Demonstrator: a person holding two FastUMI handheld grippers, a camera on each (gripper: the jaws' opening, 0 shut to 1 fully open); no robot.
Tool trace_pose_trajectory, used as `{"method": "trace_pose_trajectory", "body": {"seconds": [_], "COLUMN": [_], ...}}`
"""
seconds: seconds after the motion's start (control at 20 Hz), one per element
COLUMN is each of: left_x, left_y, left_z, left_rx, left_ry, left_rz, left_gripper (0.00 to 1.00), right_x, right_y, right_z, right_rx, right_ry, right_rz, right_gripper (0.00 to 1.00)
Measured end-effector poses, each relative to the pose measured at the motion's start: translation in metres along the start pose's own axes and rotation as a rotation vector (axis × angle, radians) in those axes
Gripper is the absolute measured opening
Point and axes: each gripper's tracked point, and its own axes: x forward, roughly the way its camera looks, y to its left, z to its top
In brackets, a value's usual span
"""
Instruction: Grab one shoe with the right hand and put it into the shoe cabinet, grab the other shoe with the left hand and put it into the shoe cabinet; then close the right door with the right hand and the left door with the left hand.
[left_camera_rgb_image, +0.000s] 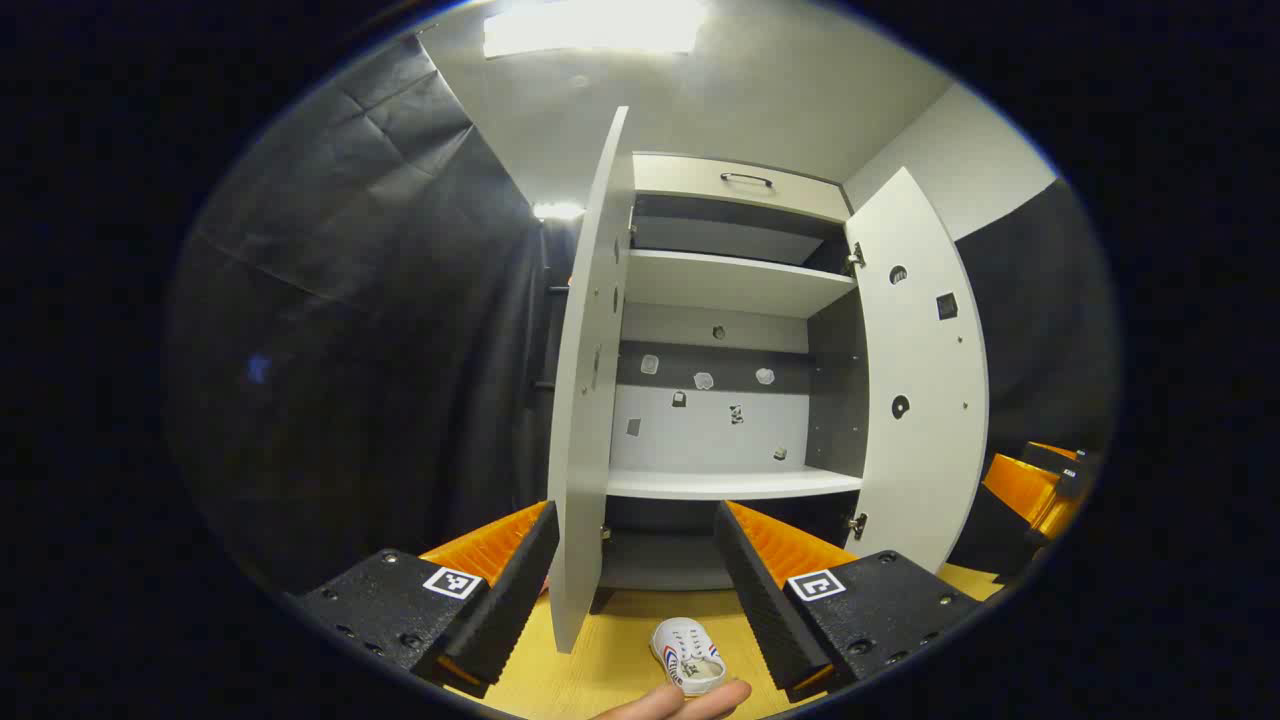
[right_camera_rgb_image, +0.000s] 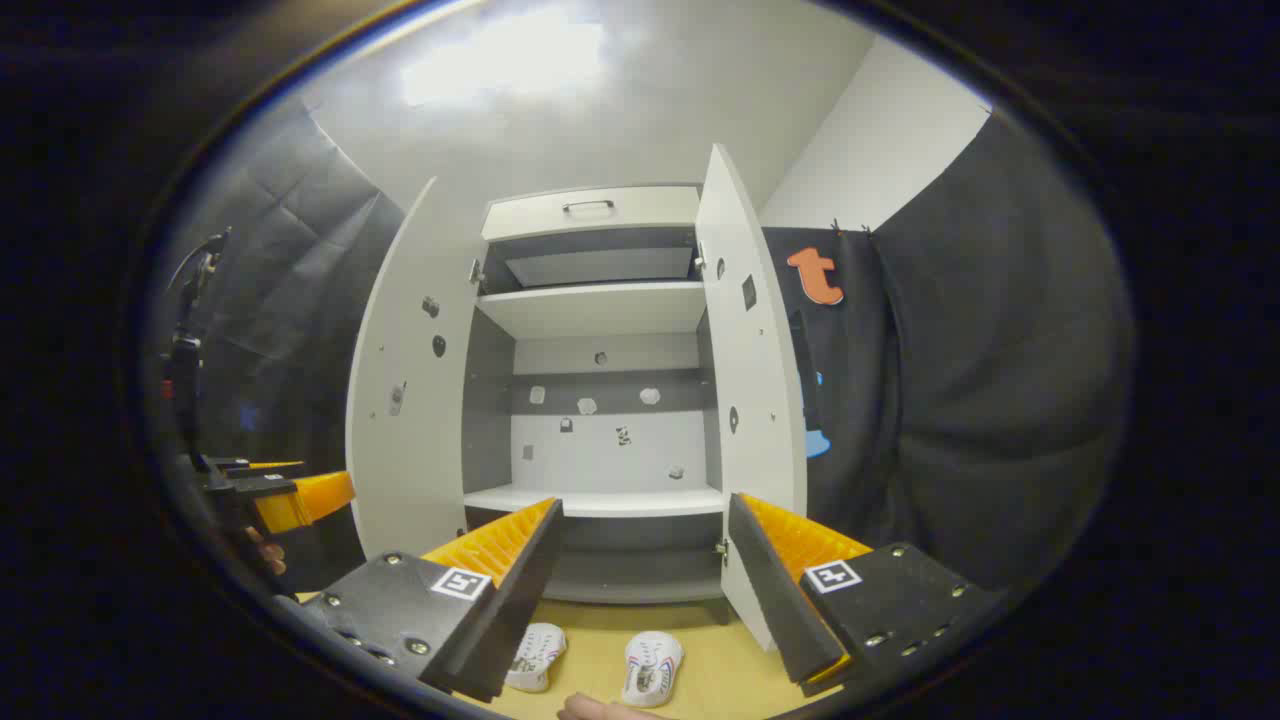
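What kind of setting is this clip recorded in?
Most likely a staged recording booth, not a real home: black cloth drapes the walls, a white shoe cabinet stands with both doors open, and two small shoes lie on a pale wooden floor.

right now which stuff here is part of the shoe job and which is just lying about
Part of the job:
- two shoes on the floor
- shoe cabinet, with left door and right door open
- left gripper and right gripper, both open and empty

Just there:
- drawer with a handle on top
- black cloth wall

No readable text, brand or number anywhere, square coded markers (right_camera_rgb_image: 460, 582) on hand-held gripper fingers (patterns, not letters)
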Motion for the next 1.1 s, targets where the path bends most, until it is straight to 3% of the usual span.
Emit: {"method": "trace_pose_trajectory", "body": {"seconds": [0.15, 0.25, 0.35, 0.4, 0.8, 0.9, 1.1], "left_x": [-0.001, -0.002, -0.003, -0.003, -0.002, -0.002, -0.001], "left_y": [-0.004, -0.006, -0.008, -0.008, -0.004, -0.004, -0.002], "left_z": [-0.001, -0.002, -0.004, -0.004, -0.010, -0.015, -0.022], "left_rx": [0.023, 0.038, 0.037, 0.035, 0.042, 0.044, 0.036], "left_ry": [-0.001, -0.001, 0.002, 0.003, 0.014, 0.025, 0.044], "left_rz": [-0.004, -0.007, -0.015, -0.014, -0.014, -0.016, -0.017], "left_gripper": [0.95, 0.92, 0.96, 0.95, 0.96, 0.96, 0.95], "right_x": [0.000, 0.001, 0.002, 0.002, 0.006, 0.010, 0.022], "right_y": [0.005, 0.008, 0.010, 0.011, 0.017, 0.017, 0.027], "right_z": [-0.002, -0.006, -0.010, -0.011, -0.022, -0.034, -0.085], "right_rx": [-0.021, -0.036, -0.047, -0.049, -0.057, -0.062, -0.073], "right_ry": [-0.002, 0.001, 0.011, 0.016, 0.037, 0.060, 0.167], "right_rz": [0.007, 0.011, 0.013, 0.014, 0.021, 0.017, 0.036], "right_gripper": [0.93, 0.98, 0.98, 0.93, 0.93, 0.98, 0.98]}}
